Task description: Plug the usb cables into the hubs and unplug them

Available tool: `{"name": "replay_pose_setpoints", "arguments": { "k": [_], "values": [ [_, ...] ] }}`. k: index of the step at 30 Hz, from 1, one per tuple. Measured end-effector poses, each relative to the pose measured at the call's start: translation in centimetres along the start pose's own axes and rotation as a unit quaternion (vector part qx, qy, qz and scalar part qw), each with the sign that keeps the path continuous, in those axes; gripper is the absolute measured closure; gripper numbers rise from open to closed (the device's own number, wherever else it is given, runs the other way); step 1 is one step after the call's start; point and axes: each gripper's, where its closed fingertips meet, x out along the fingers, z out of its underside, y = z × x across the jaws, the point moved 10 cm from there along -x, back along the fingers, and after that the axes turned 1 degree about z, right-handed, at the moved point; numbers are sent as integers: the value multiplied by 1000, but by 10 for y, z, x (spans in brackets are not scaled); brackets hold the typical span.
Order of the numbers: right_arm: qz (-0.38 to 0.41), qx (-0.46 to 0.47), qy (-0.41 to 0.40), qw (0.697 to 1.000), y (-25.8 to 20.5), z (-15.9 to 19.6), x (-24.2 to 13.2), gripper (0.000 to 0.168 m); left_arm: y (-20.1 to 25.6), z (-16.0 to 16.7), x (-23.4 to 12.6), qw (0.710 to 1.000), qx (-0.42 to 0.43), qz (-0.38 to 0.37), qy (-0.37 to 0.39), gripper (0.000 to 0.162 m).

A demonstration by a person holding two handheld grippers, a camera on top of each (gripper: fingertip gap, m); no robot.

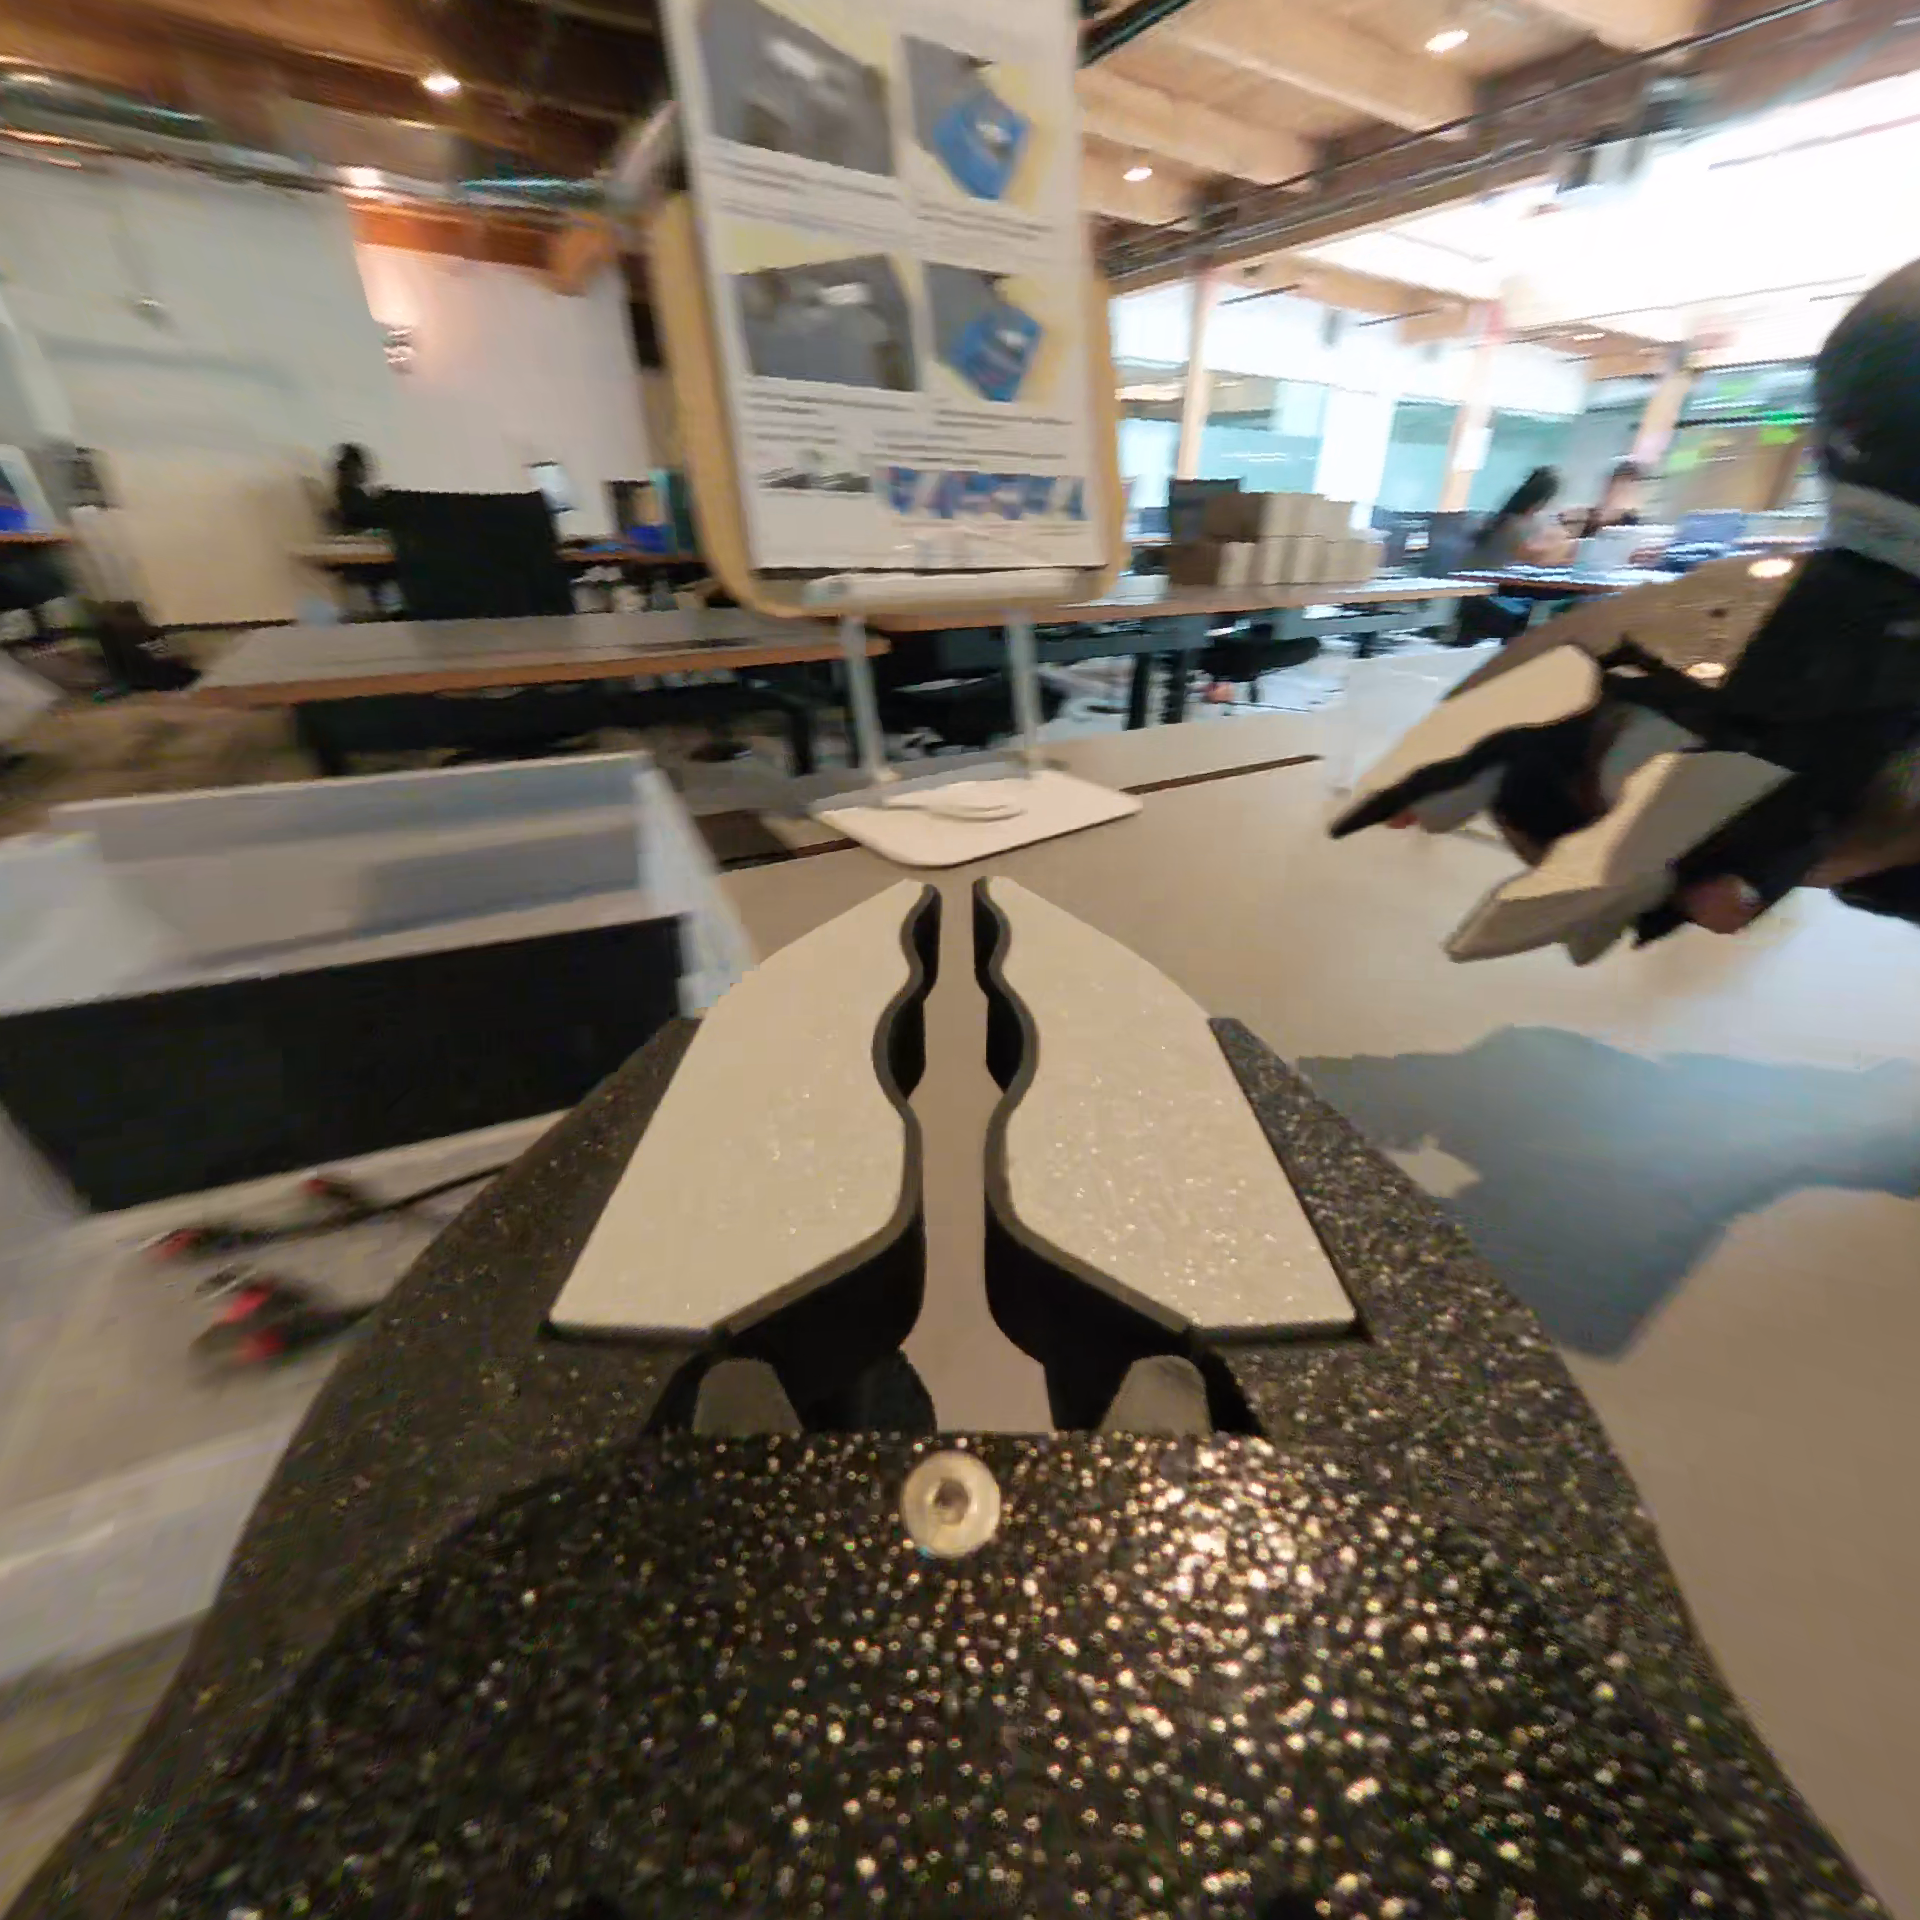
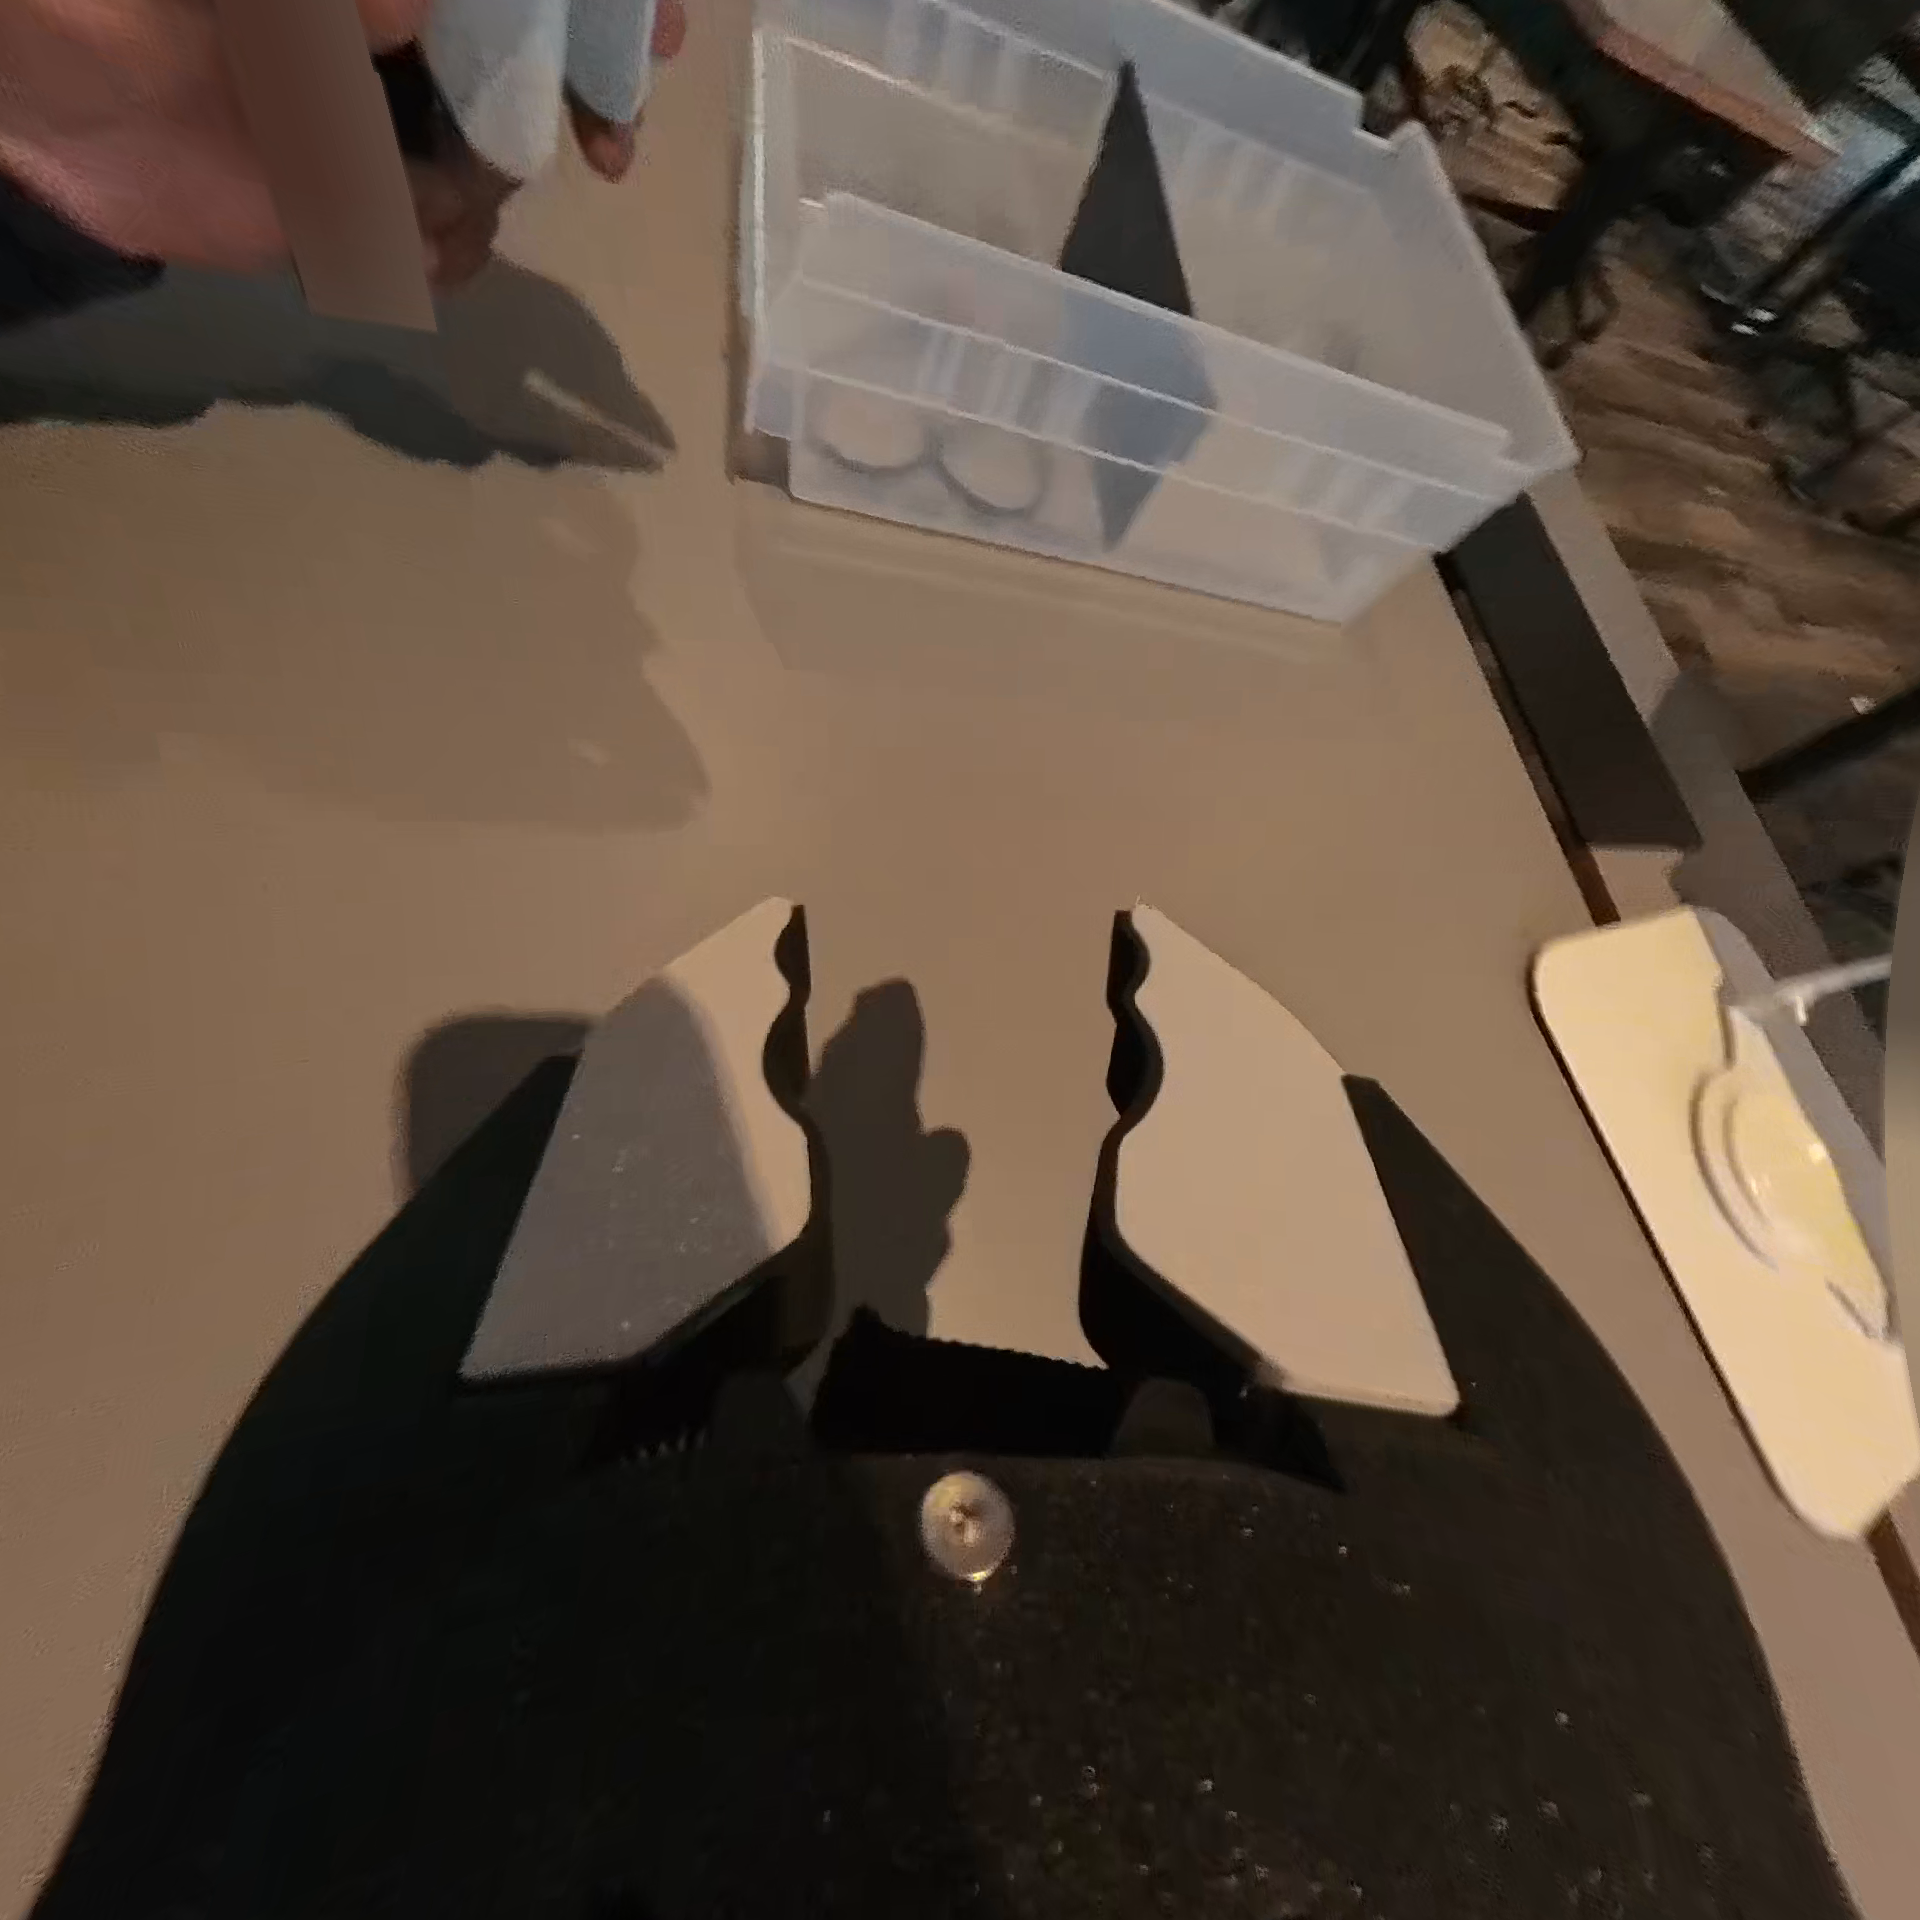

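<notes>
In the left wrist view my left gripper [image 1: 956, 896] hangs above the grey table [image 1: 1299, 956], empty, its jaws nearly together with only a thin slit between them. Blurred dark cables with red ends [image 1: 249, 1309] lie on the table to its lower left. No hub can be made out. My right gripper [image 1: 1397, 891] shows at the right, open and empty, held by a gloved hand. In the right wrist view the right gripper [image 2: 956, 920] is open over bare table [image 2: 935, 748], with nothing between its fingers [image 2: 1226, 1122].
A clear plastic divided bin [image 2: 1143, 416] stands on the table ahead of the right gripper and shows at the left of the left wrist view [image 1: 364, 862]. A sign stand with a white base [image 1: 977, 821] stands near the far edge [image 2: 1714, 1195]. A gloved hand [image 2: 540, 94] is top left. The grippers' ends are close to 20 cm from one another.
</notes>
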Motion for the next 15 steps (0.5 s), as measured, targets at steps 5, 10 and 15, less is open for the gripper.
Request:
{"name": "replay_pose_setpoints", "arguments": {
  "k": [5, 10, 15],
  "values": [
    [-38, -3, 18, 999, -6, -24, 51, 114, -52, -1, -14, 990, 4, -94, -106, 155],
    [-52, -23, 7, 998, -20, -15, 72, 115, -91, -1, 29, 931, 157, 0, -328, 150],
    [-64, -30, 21, 997, -25, 9, 51, 117, -119, 13, 64, 793, 312, 139, -504, 146]
  ]
}}
